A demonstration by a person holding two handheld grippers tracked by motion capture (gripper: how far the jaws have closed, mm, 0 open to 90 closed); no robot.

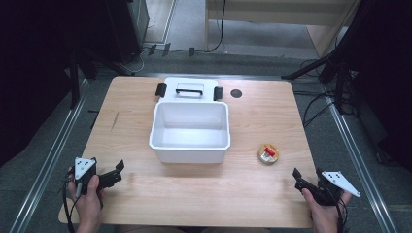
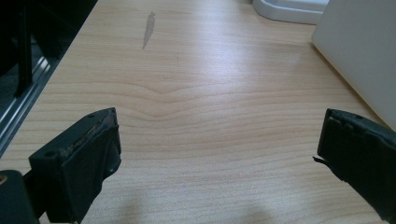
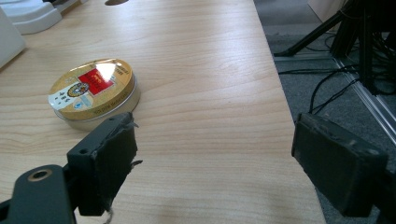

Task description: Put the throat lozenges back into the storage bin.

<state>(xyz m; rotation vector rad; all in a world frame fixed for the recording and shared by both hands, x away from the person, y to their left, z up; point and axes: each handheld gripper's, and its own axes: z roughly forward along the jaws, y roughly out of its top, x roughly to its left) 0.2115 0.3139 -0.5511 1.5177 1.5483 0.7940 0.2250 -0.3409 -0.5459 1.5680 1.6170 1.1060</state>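
Observation:
A white rectangular bin stands empty in the middle of the wooden table, with its lid lying flat just behind it. A small round gold tin with a red label rests to the right of the bin. My left gripper sits at the near left corner, open, with only bare wood between its jaws. At the near right corner my right gripper is open too. The tin lies just beyond its left jaw, apart from it, with nothing between the jaws.
A dark round mark is on the table at the back right, beside the lid. The bin's wall rises to the right of the left gripper. The table's right edge runs close by the right gripper, with stands and cables on the floor beyond.

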